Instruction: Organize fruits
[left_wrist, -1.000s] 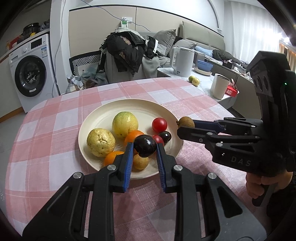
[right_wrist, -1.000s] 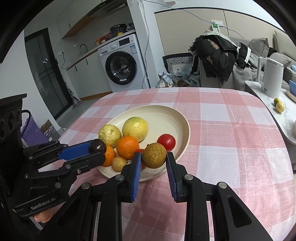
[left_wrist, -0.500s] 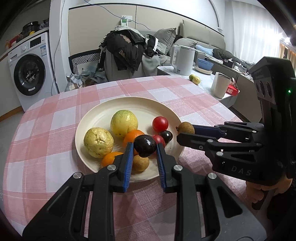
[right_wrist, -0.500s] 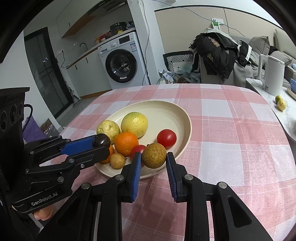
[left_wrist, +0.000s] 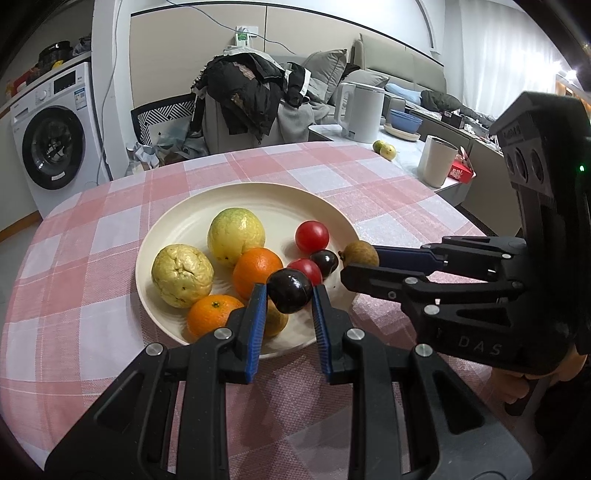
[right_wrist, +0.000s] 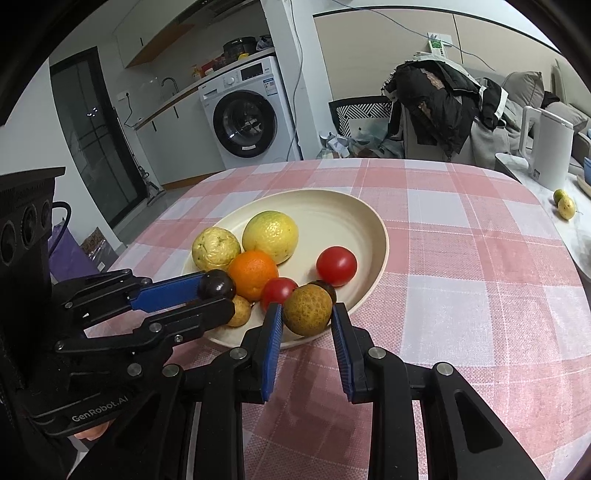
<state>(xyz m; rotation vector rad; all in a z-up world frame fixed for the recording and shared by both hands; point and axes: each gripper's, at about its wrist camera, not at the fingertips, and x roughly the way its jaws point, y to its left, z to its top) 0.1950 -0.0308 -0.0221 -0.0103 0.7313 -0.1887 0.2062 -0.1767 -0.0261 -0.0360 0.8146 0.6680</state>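
I hold two grippers over the near edge of one cream plate (left_wrist: 207, 206), which sits on a table under a pink-and-white checked cloth (left_wrist: 85, 258). My left gripper (left_wrist: 289, 295) is clamped narrow on one dark plum (left_wrist: 289, 290), held above the plate's near rim. My right gripper (right_wrist: 307, 311) is clamped narrow on one rough brown round fruit (right_wrist: 307, 309), held at the plate's near-right rim; in the left wrist view this fruit (left_wrist: 359, 253) shows at the tips of the right gripper (left_wrist: 356, 263). Counted on the plate, left to right: one wrinkled pale-yellow fruit (left_wrist: 182, 275) at the left side; two oranges, one at the near-left rim (left_wrist: 210, 318) and one nearer the middle (left_wrist: 257, 271); one smooth yellow-green fruit (left_wrist: 235, 235) behind them; one small tan fruit (left_wrist: 275, 321) at the near rim, partly hidden by my left finger; two red tomatoes, one (left_wrist: 307, 269) just behind the held plum and one (left_wrist: 312, 236) toward the right side; one second dark plum (left_wrist: 325, 261) beside the nearer tomato. That gives eight pieces on the plate and two in the grippers. Beyond the table's far-right edge, two small yellow-green fruits (left_wrist: 384, 149) lie on a white side surface, near one white kettle (left_wrist: 360, 112).
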